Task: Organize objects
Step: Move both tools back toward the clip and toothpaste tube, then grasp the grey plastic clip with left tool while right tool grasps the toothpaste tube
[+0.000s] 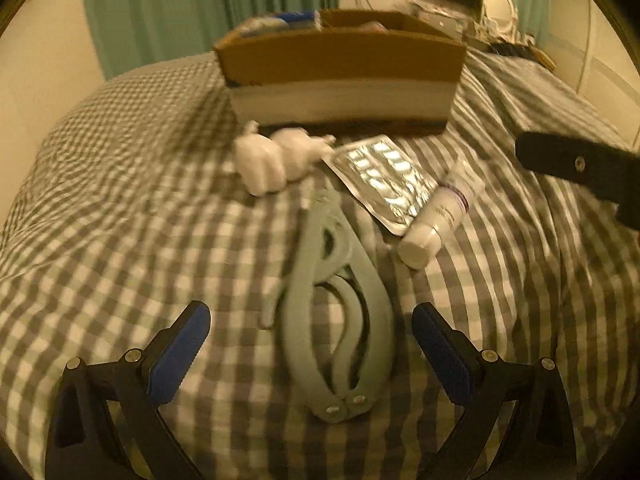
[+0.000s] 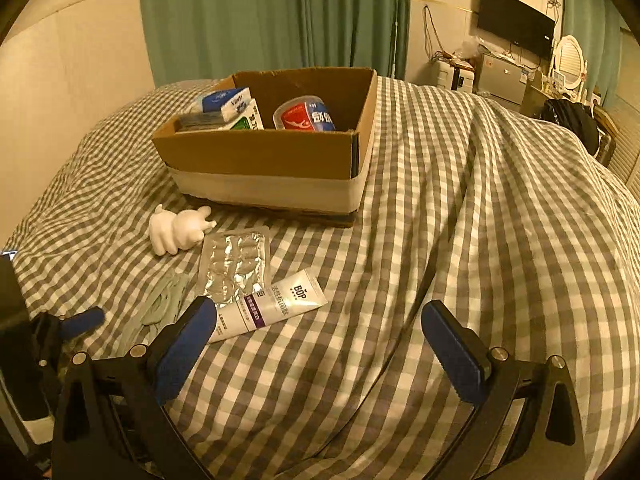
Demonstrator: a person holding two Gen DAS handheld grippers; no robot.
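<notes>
A pale green hair claw clip (image 1: 332, 312) lies on the checked bed cover, between the wide-apart fingers of my left gripper (image 1: 312, 344), which is open and not touching it. Beyond it lie a white figurine (image 1: 276, 158), a silver blister pack (image 1: 384, 180) and a white tube (image 1: 440, 216). The cardboard box (image 1: 340, 60) stands behind them. In the right wrist view my right gripper (image 2: 320, 344) is open over bare cover, its left finger (image 2: 184, 352) near the tube (image 2: 272, 304). The clip (image 2: 164, 300), blister pack (image 2: 236, 264), figurine (image 2: 180, 230) and box (image 2: 264, 152) show there too.
The box holds tissue packs (image 2: 228, 102), a green carton (image 2: 248, 120) and a red-and-blue packet (image 2: 306, 116). The checked cover (image 2: 460, 240) has folds to the right. Green curtains (image 2: 260, 16) hang behind. A television (image 2: 516, 26), fridge and dark bag (image 2: 572, 120) are at far right.
</notes>
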